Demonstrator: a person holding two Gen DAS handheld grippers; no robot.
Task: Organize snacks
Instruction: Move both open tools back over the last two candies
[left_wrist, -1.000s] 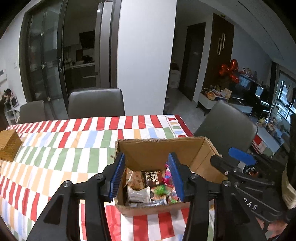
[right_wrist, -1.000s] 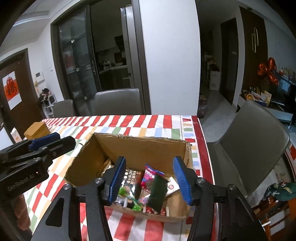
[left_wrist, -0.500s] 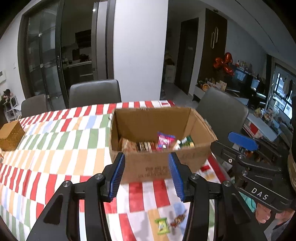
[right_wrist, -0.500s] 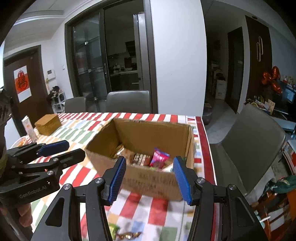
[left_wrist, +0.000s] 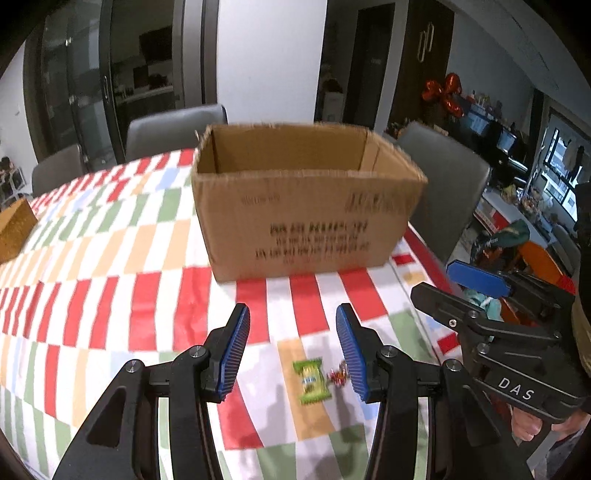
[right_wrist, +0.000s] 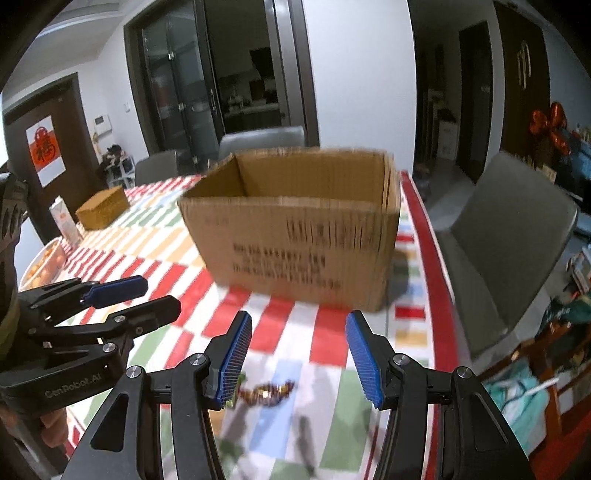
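Both grippers pulled back from cardboard box (left_wrist: 306, 221), left gripper (left_wrist: 291, 354) and right gripper (right_wrist: 299, 360) fingers apart, empty, above green snack (left_wrist: 311, 380).

Grey chairs (left_wrist: 173, 127) ring the checked tablecloth (left_wrist: 110, 258); a woven box (right_wrist: 103, 206) sits far left.

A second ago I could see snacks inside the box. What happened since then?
Both tongs, left and right, pulled back from above the brown cardboard box and came down low over the striped tablecloth. Now only the box's outside shows, and a green-wrapped snack and a red-gold wrapped candy lie before them. Nothing was grabbed or dropped; both tongs stayed open and empty, and the box stayed put.
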